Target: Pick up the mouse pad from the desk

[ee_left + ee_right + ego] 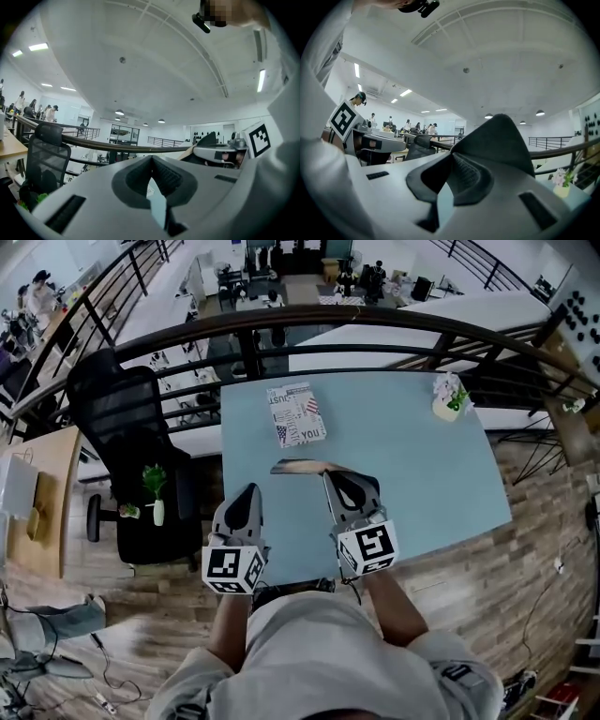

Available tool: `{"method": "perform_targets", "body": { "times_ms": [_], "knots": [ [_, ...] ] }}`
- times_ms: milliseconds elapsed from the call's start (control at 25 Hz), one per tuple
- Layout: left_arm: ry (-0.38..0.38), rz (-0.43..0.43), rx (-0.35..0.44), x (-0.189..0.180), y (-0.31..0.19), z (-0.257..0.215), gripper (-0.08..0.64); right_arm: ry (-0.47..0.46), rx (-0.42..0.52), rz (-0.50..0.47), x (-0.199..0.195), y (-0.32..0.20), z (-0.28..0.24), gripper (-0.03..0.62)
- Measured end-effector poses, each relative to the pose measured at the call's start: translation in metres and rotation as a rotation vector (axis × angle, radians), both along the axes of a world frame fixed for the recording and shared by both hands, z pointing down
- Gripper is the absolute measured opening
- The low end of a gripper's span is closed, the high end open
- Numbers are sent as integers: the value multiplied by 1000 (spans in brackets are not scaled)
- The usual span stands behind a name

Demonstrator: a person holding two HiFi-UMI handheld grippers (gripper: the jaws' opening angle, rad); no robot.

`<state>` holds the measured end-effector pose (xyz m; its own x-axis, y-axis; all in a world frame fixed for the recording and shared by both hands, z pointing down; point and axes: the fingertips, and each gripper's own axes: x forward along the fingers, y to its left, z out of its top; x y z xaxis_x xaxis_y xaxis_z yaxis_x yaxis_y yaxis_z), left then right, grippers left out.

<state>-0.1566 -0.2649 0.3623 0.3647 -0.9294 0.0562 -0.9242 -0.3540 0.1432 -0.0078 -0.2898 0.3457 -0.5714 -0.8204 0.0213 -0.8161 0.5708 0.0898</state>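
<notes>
The mouse pad (298, 466), dark and thin, hangs edge-on above the blue desk (422, 465), gripped at its right end by my right gripper (330, 474). In the right gripper view the pad (506, 140) rises as a dark wedge out of the shut jaws of that gripper (452, 157). The left gripper view catches the pad (207, 139) to the right, with a tan edge. My left gripper (251, 491) hovers over the desk's near left edge, jaws together on nothing (151, 161).
A printed flat rectangle with a flag pattern (296, 414) lies at the desk's far left. A small white flower pot (448, 399) stands at the far right corner. A black office chair (127, 442) is left of the desk; a railing (375, 320) runs behind.
</notes>
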Motion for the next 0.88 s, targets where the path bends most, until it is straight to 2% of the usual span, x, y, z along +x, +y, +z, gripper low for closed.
{"method": "perform_targets", "body": {
  "times_ms": [240, 880],
  "knots": [
    [-15, 2, 40, 2, -4, -12, 12, 10, 8, 9, 2, 3, 0, 15],
    [-27, 24, 12, 8, 5, 0, 12, 10, 10, 5, 2, 14, -4, 15]
  ]
}}
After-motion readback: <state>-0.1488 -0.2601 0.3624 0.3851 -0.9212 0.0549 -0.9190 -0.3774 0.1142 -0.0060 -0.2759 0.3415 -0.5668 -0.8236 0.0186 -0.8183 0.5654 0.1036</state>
